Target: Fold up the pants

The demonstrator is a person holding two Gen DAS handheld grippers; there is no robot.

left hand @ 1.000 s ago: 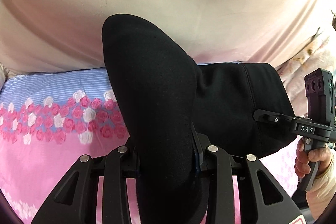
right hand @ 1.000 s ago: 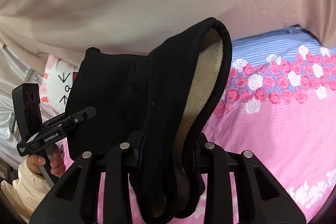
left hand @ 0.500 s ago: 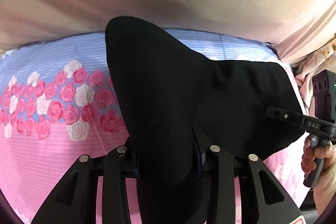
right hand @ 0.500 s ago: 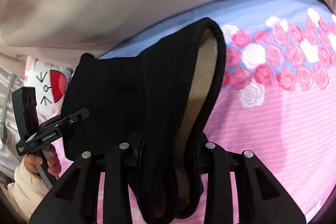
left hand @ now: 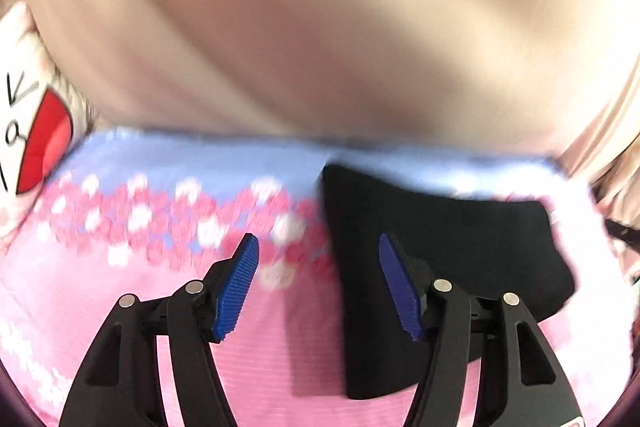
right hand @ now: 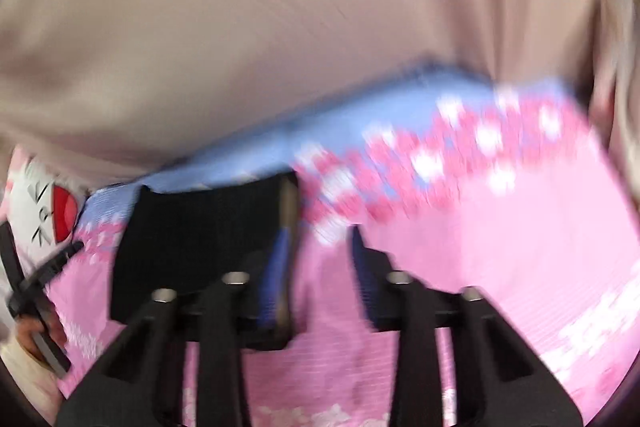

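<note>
Pants released, folded on bed

Left gripper (left hand: 318, 281) spread, empty, jaws just opened; right gripper (right hand: 318, 267) apart, empty, jaws just narrowed. Pants (left hand: 436, 267) lie at 3 o'clock of left gripper. Risk: withdrawing finger (right hand: 276, 267) snags the edge, undoing the fold.

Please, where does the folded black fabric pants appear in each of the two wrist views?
Left wrist view: folded black fabric pants lie right of centre, behind the right finger.
Right wrist view: pants lie left of centre, behind the left finger.
Shared landmark: white cushion with a red patch, at the left edge in both.
</note>
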